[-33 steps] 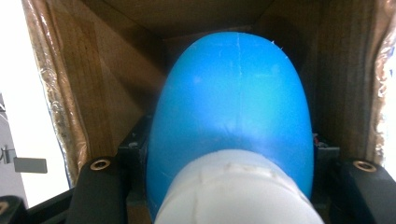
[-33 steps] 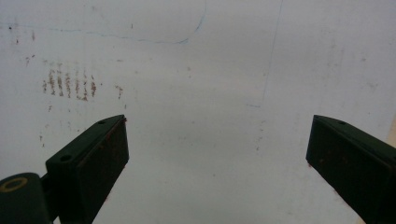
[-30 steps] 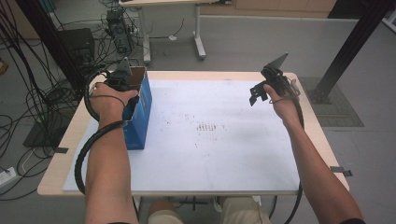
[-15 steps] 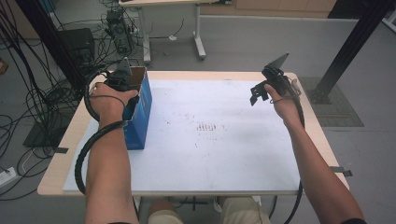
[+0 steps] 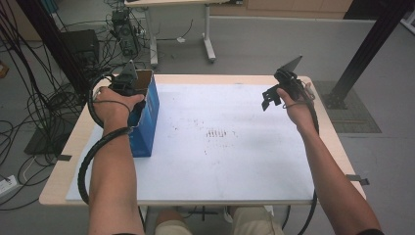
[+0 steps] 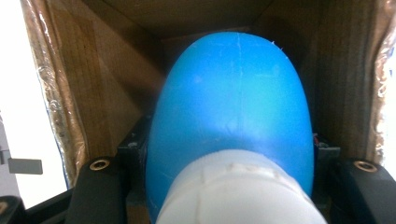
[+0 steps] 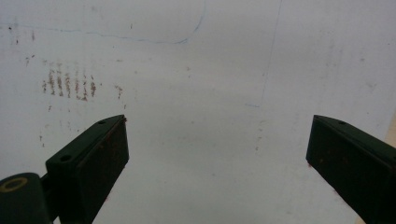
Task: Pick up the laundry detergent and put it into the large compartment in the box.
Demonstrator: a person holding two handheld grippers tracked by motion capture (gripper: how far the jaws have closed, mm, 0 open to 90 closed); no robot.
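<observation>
A blue carton (image 5: 148, 123) with a brown cardboard inside (image 6: 112, 70) stands open-topped near the table's left edge. My left gripper (image 5: 128, 81) reaches down into it from above. In the left gripper view my left gripper (image 6: 231, 154) is shut on a smooth, rounded blue object (image 6: 233, 102) with a white end (image 6: 238, 191) nearest the camera. My right gripper (image 5: 268, 100) hovers over the far right of the white mat (image 5: 220, 166). The right gripper view has that gripper (image 7: 217, 140) open, nothing between its black fingers (image 7: 100, 154), just the mat (image 7: 210, 70) below.
Brown smudges (image 5: 215, 133) mark the mat's middle, the same smudges (image 7: 67, 84) lying ahead and left of the right jaws. The wooden table rim (image 5: 58, 181) frames the mat. Cables (image 5: 29, 103) crowd the floor at left; a black post (image 5: 367, 54) stands at right.
</observation>
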